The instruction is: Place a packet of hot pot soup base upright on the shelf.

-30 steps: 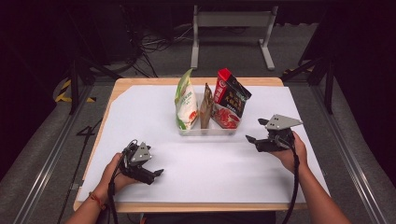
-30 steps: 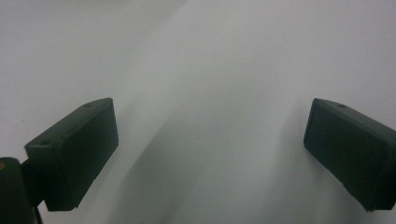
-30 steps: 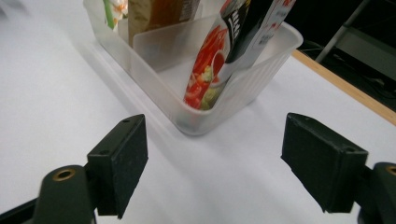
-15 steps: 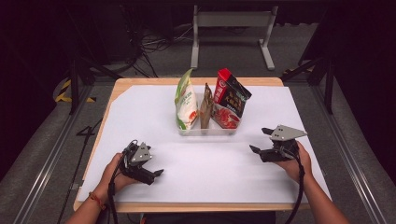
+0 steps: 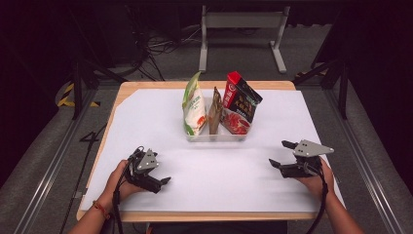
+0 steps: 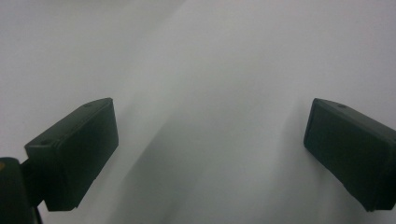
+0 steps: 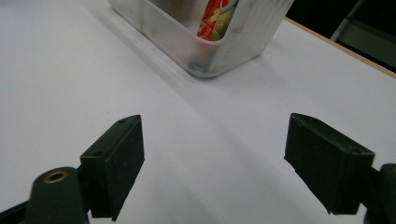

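Right gripper [image 5: 281, 154] has drawn nearer, away from clear bin [image 5: 216, 137] | jaws spread, empty | left gripper [image 5: 160, 183] unmoved, spread

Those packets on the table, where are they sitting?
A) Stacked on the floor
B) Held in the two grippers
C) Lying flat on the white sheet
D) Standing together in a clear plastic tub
D: the green-and-white packet, the brown packet and the red packet stand side by side inside the clear tub, while both grippers rest open and empty nearer the person.
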Demonstrator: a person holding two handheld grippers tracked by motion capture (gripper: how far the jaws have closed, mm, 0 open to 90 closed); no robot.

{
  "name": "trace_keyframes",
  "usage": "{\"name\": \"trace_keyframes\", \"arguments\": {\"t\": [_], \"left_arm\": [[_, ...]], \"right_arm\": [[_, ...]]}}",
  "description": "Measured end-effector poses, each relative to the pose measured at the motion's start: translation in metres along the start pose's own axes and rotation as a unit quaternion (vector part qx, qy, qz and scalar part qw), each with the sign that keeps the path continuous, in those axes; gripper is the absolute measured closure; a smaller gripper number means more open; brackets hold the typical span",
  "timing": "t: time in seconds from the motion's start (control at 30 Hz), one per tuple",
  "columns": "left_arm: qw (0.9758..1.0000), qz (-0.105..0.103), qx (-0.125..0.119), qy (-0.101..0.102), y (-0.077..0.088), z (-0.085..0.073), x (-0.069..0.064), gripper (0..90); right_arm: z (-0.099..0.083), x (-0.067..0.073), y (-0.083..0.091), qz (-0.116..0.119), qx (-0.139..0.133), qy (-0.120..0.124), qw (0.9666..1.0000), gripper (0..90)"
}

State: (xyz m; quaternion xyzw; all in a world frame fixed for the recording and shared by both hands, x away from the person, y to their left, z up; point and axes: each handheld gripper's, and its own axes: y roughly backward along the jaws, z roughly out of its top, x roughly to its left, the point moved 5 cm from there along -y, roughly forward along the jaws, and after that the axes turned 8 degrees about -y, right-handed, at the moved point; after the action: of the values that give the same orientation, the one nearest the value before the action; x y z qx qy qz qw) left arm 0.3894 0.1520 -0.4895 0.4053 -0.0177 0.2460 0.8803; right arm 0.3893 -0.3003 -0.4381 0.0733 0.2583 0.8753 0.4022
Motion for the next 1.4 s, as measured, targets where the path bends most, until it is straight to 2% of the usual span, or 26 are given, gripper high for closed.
{"name": "trace_keyframes", "arguments": {"t": [0.23,0.27,0.47,0.53,0.83,0.9,1.0,1.1,1.17,1.3,1.4], "left_arm": [[1.0000,0.000,0.001,0.000,0.000,0.000,0.000,3.7],[1.0000,0.001,0.000,-0.001,0.000,0.000,0.000,3.7],[1.0000,0.000,-0.003,-0.003,0.001,0.001,0.000,3.7],[1.0000,-0.001,-0.005,-0.003,0.001,0.001,0.000,3.6],[0.9999,-0.002,-0.012,0.000,0.001,0.002,0.001,3.6],[0.9999,-0.003,-0.015,0.000,0.002,0.002,0.001,3.6],[0.9997,-0.006,-0.022,-0.002,0.002,0.004,0.000,3.6],[0.9997,-0.006,-0.024,-0.002,0.002,0.005,0.000,3.7],[0.9997,-0.005,-0.024,-0.001,0.002,0.005,0.001,3.6],[0.9997,-0.005,-0.024,-0.001,0.002,0.005,0.001,3.7],[0.9997,-0.005,-0.025,-0.005,0.003,0.005,0.000,3.6]], "right_arm": [[-0.011,-0.001,0.013,-0.005,-0.008,-0.008,0.9999,19.8],[-0.013,-0.001,0.015,-0.011,-0.006,-0.007,0.9999,19.7],[-0.022,-0.003,0.027,-0.014,-0.013,-0.021,0.9996,19.6],[-0.026,-0.004,0.030,-0.019,-0.007,-0.023,0.9995,19.3],[-0.037,-0.010,0.043,-0.035,-0.015,-0.039,0.9985,18.7],[-0.040,-0.011,0.045,-0.032,-0.017,-0.047,0.9982,18.8],[-0.041,-0.012,0.048,-0.037,-0.021,-0.049,0.9979,18.6],[-0.040,-0.013,0.052,-0.044,-0.025,-0.041,0.9979,18.7],[-0.041,-0.014,0.053,-0.038,-0.029,-0.052,0.9975,18.3],[-0.042,-0.013,0.052,-0.038,-0.027,-0.045,0.9979,18.1],[-0.042,-0.012,0.050,-0.033,-0.028,-0.051,0.9978,17.8]]}}
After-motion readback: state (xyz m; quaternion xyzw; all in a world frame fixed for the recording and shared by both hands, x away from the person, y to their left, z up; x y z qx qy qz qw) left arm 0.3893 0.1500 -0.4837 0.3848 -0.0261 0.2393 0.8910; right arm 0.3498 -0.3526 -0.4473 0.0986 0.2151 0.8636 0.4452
